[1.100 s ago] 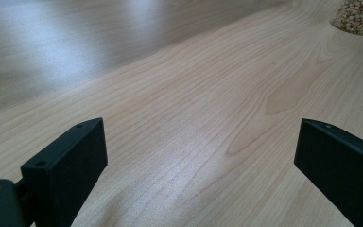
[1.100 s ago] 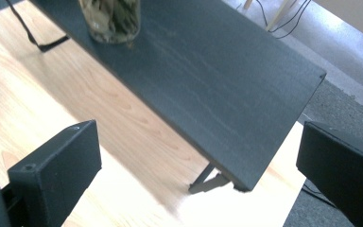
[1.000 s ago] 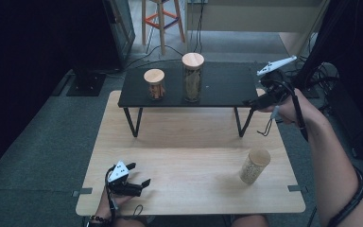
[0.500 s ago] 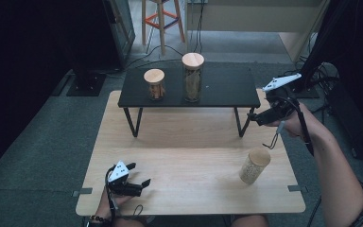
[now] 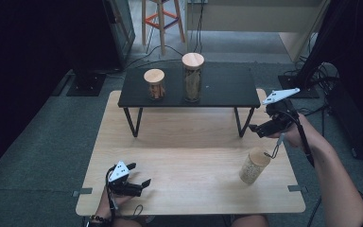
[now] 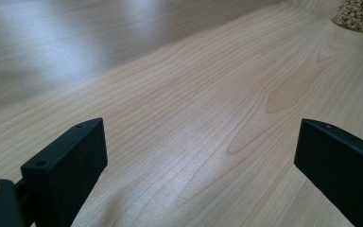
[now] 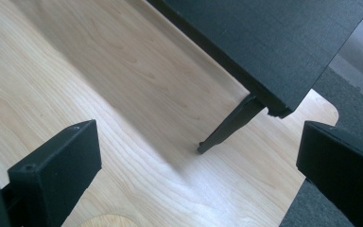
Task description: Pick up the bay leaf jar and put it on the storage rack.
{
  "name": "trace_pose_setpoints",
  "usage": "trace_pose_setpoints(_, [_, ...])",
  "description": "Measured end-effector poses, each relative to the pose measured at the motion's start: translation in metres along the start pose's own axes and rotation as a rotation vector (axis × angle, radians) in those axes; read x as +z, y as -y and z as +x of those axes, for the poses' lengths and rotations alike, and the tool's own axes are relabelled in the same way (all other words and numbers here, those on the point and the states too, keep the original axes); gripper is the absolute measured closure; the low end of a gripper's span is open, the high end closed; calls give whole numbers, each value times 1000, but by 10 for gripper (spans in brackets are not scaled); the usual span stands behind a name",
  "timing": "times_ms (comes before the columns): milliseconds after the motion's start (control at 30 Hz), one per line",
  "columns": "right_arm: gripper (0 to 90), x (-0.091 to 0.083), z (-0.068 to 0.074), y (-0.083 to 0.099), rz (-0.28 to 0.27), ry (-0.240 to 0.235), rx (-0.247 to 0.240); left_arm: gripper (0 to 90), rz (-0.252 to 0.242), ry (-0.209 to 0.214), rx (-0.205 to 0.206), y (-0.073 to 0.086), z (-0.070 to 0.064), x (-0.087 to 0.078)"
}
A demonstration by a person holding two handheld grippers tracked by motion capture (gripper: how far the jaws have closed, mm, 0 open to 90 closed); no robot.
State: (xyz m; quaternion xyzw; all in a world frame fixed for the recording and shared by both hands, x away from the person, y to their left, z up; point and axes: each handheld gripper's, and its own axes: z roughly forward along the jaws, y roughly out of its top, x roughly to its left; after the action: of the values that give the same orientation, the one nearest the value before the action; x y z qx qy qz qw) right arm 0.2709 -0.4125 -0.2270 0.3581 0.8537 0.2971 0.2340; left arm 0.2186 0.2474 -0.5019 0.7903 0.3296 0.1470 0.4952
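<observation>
Standing on the pale wooden table (image 5: 189, 142), the black raised shelf (image 5: 227, 87) spreads just ahead of the right gripper (image 5: 261, 130), its near right leg (image 7: 229, 125) showing between that gripper's jaws, which are spread wide with nothing in them; two wood-lidded jars, a tall jar (image 5: 193, 77) and a short jar (image 5: 154, 84), stand on the shelf well beyond it; the thing nearest to hand is the cork-lidded jar (image 5: 254, 165), upright on the table just below and slightly behind the right gripper, close under the hand; it looks like clear glass filled with pale grains, so I judge it moderately heavy, rigid, smooth-walled and breakable; the sensible hold is across the straight body around mid-height, jaws square to the wall, not on the lid, which may lift off; the left gripper (image 5: 139, 176) rests low at the table's near edge, jaws apart and empty, that jar's base (image 6: 359, 14) far ahead of it.
</observation>
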Motion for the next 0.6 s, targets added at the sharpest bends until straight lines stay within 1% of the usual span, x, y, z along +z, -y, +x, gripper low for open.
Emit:
trace_pose_setpoints(233, [3,-3,6,10,-9,-1,-11,34,0,-2,-2,0,0,0])
trace_pose_setpoints(367, [3,-2,10,18,-3,-2,-14,34,-3,-2,-2,1,-1,0])
trace_pose_setpoints(600, [3,-3,12,32,0,-3,-5,34,0,-3,0,0,-1,0])
